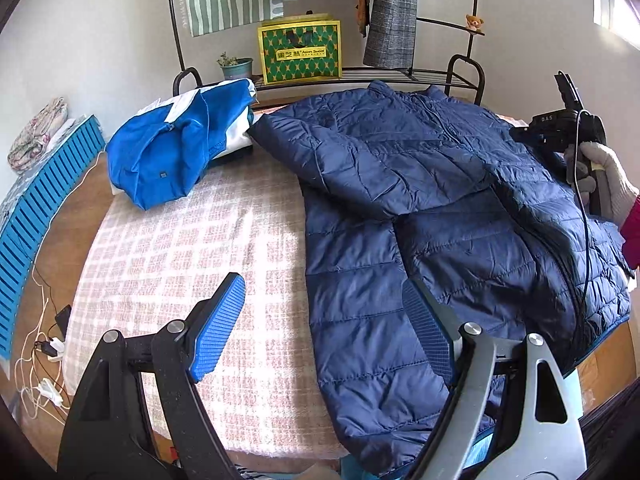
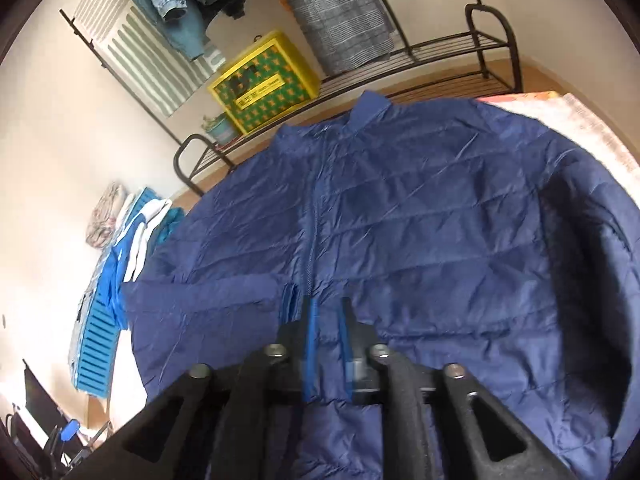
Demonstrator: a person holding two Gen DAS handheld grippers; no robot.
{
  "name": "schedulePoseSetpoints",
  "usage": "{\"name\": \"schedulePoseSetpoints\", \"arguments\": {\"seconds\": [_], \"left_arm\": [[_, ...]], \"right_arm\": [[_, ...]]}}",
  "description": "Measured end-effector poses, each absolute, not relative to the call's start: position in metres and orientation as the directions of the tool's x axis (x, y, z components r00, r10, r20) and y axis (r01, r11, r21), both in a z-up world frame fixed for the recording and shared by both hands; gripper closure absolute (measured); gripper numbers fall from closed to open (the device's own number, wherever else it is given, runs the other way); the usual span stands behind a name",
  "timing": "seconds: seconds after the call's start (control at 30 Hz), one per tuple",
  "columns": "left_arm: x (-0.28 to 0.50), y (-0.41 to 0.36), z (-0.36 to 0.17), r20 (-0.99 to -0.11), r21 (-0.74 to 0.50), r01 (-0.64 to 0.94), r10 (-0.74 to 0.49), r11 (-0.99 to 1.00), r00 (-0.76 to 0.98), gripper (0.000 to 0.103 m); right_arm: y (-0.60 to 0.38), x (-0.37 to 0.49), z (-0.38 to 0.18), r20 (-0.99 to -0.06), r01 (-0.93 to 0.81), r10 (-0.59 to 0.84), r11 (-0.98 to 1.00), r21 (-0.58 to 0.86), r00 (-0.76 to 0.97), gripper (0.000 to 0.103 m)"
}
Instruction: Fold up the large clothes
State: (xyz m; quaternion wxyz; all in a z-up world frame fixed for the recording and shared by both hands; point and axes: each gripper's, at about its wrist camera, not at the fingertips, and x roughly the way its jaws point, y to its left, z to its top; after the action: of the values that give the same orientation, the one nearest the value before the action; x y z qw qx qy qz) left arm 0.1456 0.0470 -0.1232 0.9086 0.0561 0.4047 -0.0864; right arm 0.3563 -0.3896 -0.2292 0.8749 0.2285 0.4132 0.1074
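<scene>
The navy quilted jacket [image 1: 420,208] lies flat on the pink checked bed cover [image 1: 168,248], front side up, zipper closed, collar toward the far rack; its one sleeve is folded across the chest

Light: bright daylight in both views, strongest from a glaring window strip [image 1: 606,0] at the upper right of the left wrist view.
Shadows: soft, lying in the folds of the dark navy quilted puffer jacket [image 1: 420,200].
Glare: the pink-and-white checked bed cover [image 1: 180,248] looks washed out.
Sharpness, left wrist: crisp throughout.
Sharpness, right wrist: smeared by motion; the blue-padded fingers [image 2: 310,344] and the yellow-and-green patterned box [image 2: 264,84] are soft.
Distortion: strong fisheye bending, dark rounded corners.
</scene>
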Motion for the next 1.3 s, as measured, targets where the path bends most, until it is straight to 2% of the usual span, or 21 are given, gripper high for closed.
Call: {"name": "schedulePoseSetpoints", "arguments": {"seconds": [0.03, 0.07, 0.13, 0.3, 0.33, 0.4, 0.43, 0.5, 0.6, 0.73, 0.97, 1.17, 1.3], "left_arm": [[0.146, 0.044, -0.125, -0.747, 0.031, 0.204, -0.113, 0.979, 0.655, 0.020], [0.147, 0.042, -0.126, -0.750, 0.029, 0.205, -0.114, 0.978, 0.652, 0.020], [0.151, 0.040, -0.130, -0.757, 0.027, 0.205, -0.114, 0.978, 0.643, 0.020], [0.153, 0.037, -0.133, -0.760, 0.020, 0.202, -0.116, 0.979, 0.639, 0.020], [0.152, 0.037, -0.133, -0.758, 0.022, 0.200, -0.114, 0.980, 0.642, 0.020], [0.152, 0.039, -0.132, -0.756, 0.024, 0.197, -0.111, 0.980, 0.645, 0.020], [0.152, 0.040, -0.133, -0.757, 0.026, 0.195, -0.108, 0.980, 0.645, 0.020], [0.153, 0.043, -0.134, -0.759, 0.030, 0.189, -0.100, 0.982, 0.643, 0.020], [0.154, 0.047, -0.134, -0.763, 0.027, 0.176, -0.094, 0.984, 0.640, 0.020], [0.151, 0.050, -0.133, -0.755, 0.035, 0.171, -0.086, 0.985, 0.650, 0.020], [0.153, 0.046, -0.134, -0.758, 0.037, 0.183, -0.092, 0.982, 0.646, 0.020], [0.153, 0.039, -0.133, -0.761, 0.032, 0.196, -0.104, 0.980, 0.641, 0.020], [0.152, 0.036, -0.131, -0.761, 0.035, 0.203, -0.106, 0.979, 0.640, 0.020]], "right_arm": [[-0.381, 0.356, -0.234, -0.684, -0.011, 0.391, 0.873, 0.488, 0.617, 0.055], [-0.373, 0.358, -0.239, -0.689, -0.029, 0.418, 0.865, 0.500, 0.592, 0.047], [-0.358, 0.363, -0.249, -0.685, -0.064, 0.487, 0.837, 0.544, 0.543, 0.045], [-0.325, 0.380, -0.276, -0.779, -0.025, 0.422, 0.885, 0.465, 0.464, 0.045], [-0.323, 0.381, -0.279, -0.781, -0.020, 0.417, 0.887, 0.462, 0.464, 0.048], [-0.317, 0.382, -0.280, -0.789, -0.022, 0.390, 0.902, 0.432, 0.475, 0.080], [-0.314, 0.383, -0.279, -0.791, -0.027, 0.386, 0.905, 0.425, 0.474, 0.102], [-0.313, 0.381, -0.267, -0.784, -0.037, 0.367, 0.914, 0.404, 0.500, 0.102], [-0.319, 0.378, -0.238, -0.763, -0.059, 0.263, 0.957, 0.284, 0.590, 0.102], [-0.360, 0.380, -0.213, -0.718, 0.043, 0.132, 0.975, 0.220, 0.683, 0.103], [-0.406, 0.389, -0.222, -0.727, 0.171, -0.021, 0.976, 0.133, 0.686, 0.103], [-0.421, 0.410, -0.228, -0.722, 0.243, -0.077, 0.961, 0.129, 0.687, 0.103], [-0.420, 0.423, -0.245, -0.764, 0.272, -0.115, 0.959, 0.082, 0.634, 0.102]]}}
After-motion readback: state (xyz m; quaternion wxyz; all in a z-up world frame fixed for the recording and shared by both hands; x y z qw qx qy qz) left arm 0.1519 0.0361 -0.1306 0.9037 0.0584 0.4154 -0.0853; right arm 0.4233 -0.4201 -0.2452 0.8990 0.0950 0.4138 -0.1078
